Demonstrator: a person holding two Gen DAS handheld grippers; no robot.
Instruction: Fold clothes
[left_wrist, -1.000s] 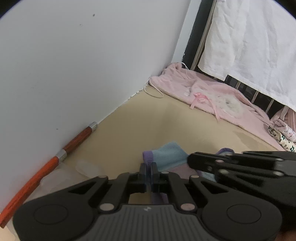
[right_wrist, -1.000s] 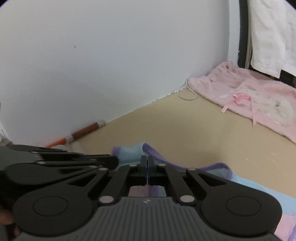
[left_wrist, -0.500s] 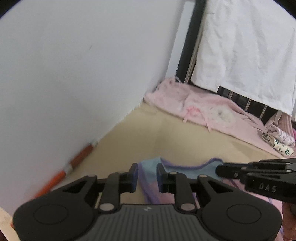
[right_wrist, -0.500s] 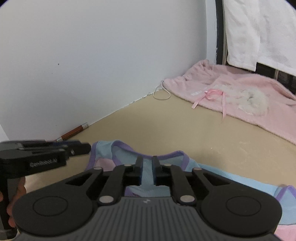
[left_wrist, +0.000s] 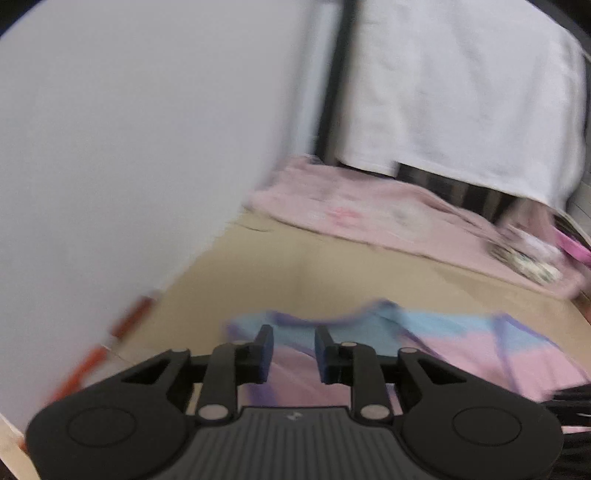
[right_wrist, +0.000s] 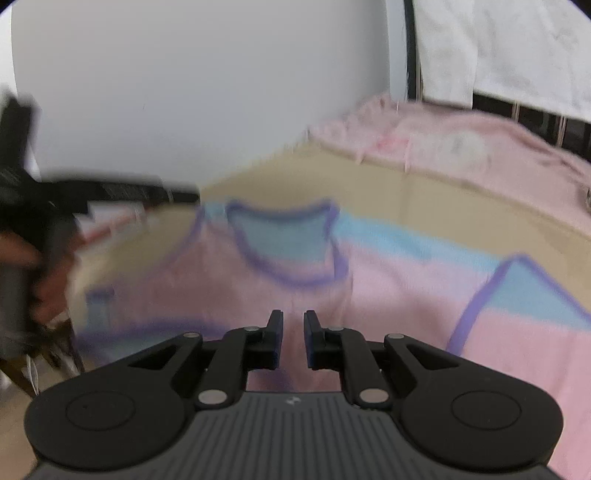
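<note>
Both tongs, left (left_wrist: 292, 349) and right (right_wrist: 293, 338), newly parted, off pastel garment (right_wrist: 388, 280).

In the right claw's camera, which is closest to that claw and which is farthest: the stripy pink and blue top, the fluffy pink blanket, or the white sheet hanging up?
1. Pink and blue knit top with purple trim: under the right claw.
2. Fluffy pink blanket: farther back, right.
3. White hanging sheet: top right, farthest.

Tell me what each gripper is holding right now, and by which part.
Nothing is held. The left gripper and right gripper both have their jaws apart and empty, above the pink and blue shirt lying flat on the floor.
</note>
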